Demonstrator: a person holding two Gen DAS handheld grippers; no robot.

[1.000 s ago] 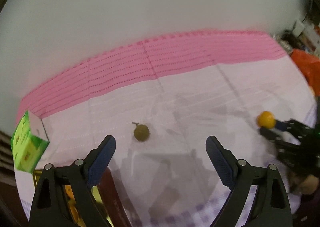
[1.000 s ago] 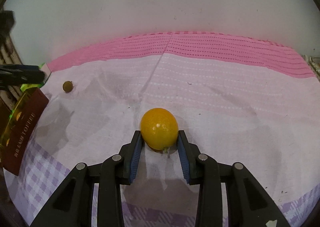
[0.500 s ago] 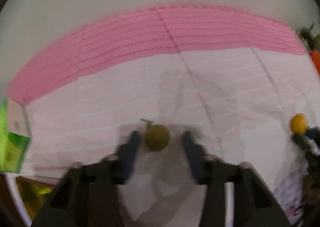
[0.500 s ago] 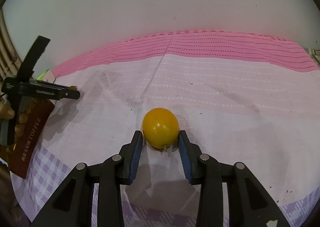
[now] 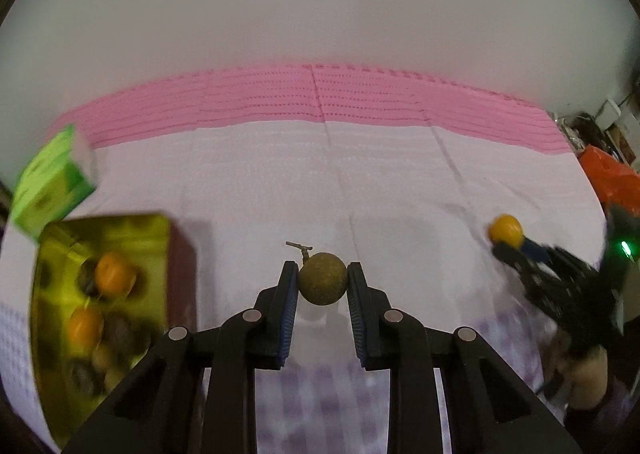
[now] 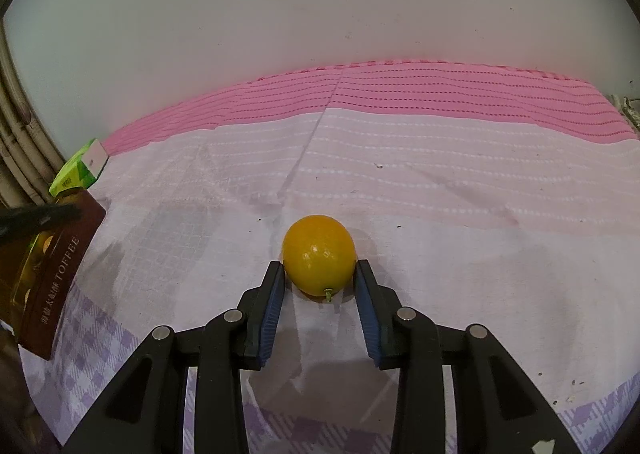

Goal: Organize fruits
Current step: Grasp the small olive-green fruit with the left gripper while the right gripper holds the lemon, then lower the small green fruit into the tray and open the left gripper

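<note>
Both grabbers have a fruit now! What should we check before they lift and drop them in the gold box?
1. Left gripper jaws pressed on the brown fruit: ok.
2. Right gripper jaws against the orange fruit: ok.
3. Gold tray in sight, open on top: ok.
4. Free pocket in the tray: cannot tell, blurred.
5. Green carton away from the tray opening: ok.

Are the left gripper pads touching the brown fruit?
Touching. The left wrist view shows the left gripper closed on the brown fruit, both blue pads pressed against its sides with no gap.
</note>
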